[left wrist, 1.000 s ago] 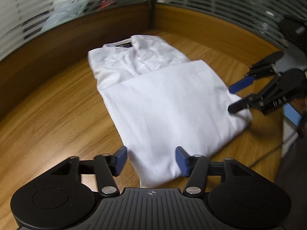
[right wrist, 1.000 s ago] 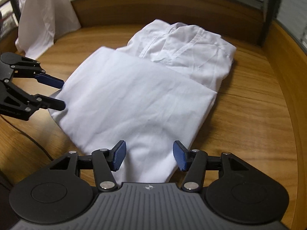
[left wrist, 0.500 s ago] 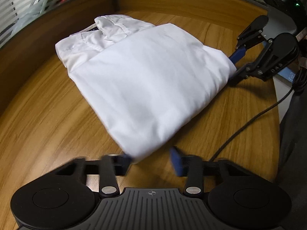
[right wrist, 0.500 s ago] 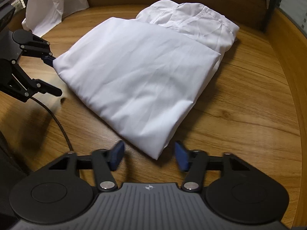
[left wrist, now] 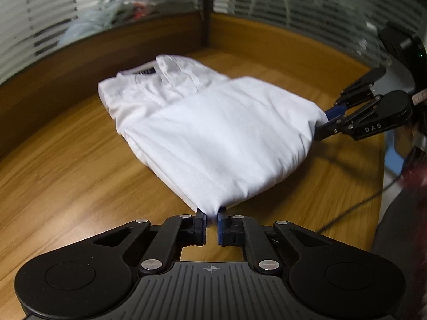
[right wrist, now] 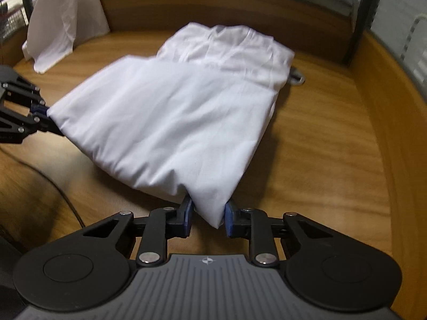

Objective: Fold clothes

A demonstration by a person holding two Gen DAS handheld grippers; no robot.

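On the wooden table [left wrist: 66, 176], folded white shirt [left wrist: 221, 144] lying flat, collar at the far end, my left gripper [left wrist: 212, 222] closing on one near corner, my right gripper [right wrist: 206, 217] closing on the other, cloth pinched between both.

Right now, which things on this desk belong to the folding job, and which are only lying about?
For the job:
- white shirt, half folded on the desk
- left gripper, closing on its near corner
- right gripper, closing on the other near corner

Just lying about:
- white cloth hanging at the back
- black cable
- wooden desk
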